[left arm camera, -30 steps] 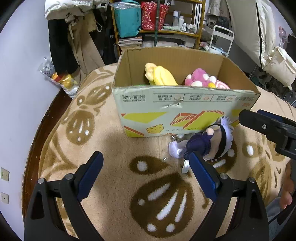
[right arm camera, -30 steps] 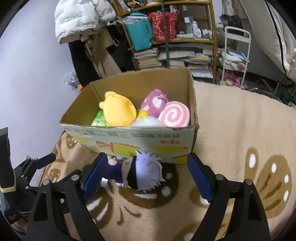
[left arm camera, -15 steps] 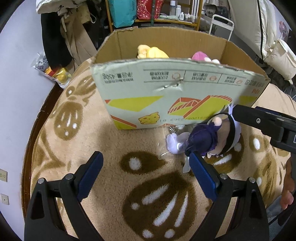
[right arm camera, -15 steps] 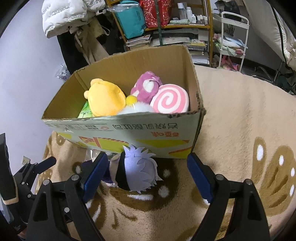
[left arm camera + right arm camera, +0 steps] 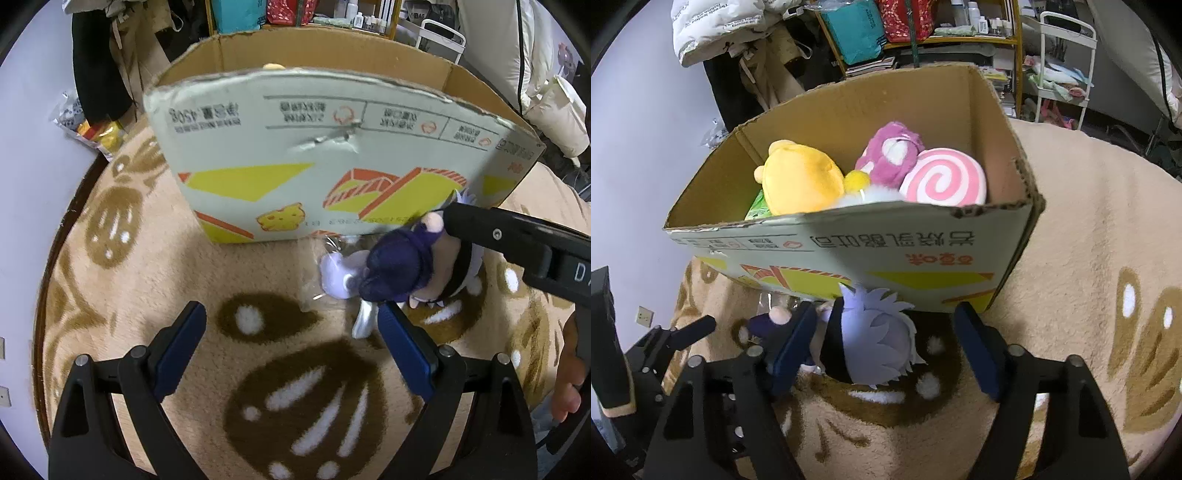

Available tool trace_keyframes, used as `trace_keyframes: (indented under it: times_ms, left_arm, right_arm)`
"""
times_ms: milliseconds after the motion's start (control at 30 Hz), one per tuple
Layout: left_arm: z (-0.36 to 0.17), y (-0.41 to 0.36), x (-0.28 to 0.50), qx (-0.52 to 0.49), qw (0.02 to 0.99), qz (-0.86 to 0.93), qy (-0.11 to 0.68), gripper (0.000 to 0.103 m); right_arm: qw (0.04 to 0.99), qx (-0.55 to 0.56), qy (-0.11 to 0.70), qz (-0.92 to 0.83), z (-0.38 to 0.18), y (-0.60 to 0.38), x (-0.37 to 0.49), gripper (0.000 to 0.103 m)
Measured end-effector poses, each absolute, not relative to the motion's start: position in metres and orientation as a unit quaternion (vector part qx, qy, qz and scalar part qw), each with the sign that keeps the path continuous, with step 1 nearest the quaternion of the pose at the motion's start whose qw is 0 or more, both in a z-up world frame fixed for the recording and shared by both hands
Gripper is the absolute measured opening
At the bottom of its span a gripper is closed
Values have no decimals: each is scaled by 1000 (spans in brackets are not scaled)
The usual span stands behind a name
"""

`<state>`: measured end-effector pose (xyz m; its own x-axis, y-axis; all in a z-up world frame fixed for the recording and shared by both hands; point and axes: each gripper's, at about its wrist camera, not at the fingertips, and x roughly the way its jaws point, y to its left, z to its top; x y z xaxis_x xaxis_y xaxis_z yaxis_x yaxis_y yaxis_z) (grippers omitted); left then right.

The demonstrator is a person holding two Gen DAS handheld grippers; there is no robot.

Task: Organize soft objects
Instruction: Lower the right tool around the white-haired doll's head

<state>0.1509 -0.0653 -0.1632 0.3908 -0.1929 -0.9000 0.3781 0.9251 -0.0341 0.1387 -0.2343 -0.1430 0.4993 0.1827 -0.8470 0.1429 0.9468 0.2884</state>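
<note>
Over on the left, the left gripper [image 5: 288,350] hangs spread and empty above the rug [image 5: 1089,258]. Midway, the cardboard box [image 5: 849,254] already holds several plush toys [image 5: 801,181]. Rightward, the right gripper [image 5: 890,347] is closing around the white-haired doll [image 5: 875,343] lying against the box front, not yet lifted.
</note>
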Motion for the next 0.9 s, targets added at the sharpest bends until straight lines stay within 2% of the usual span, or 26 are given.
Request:
trace_keyframes:
  times_ms: [167,367,633,700,733,800,900]
  left_arm:
    - [-168,-70,150,88,827,-180,525,93]
    - [-172,-75,150,79,824,-190,528,93]
    - [-181,-75,159,67,821,-200,530,93]
    - [-182,-77,160,66,822,-203,529,93]
    - [-182,-78,161,67,822,-204,528,93]
    - [-182,-81,161,69,822,-208,526,93]
    - [-183,-93,159,78,822,-208,525,93]
  right_arm:
    - [844,182,504,32,-146,-234,139,53]
    - [845,176,504,39,-143,-229,137,45]
    - [837,183,516,31,-138,-235,135,39]
    - [838,181,514,29,-136,-235,132,28]
    - [840,176,512,26,-133,-235,131,26]
    - [847,159,508,20,-127,-233,128,10]
    - [854,142,501,16,-121,-232,125,5]
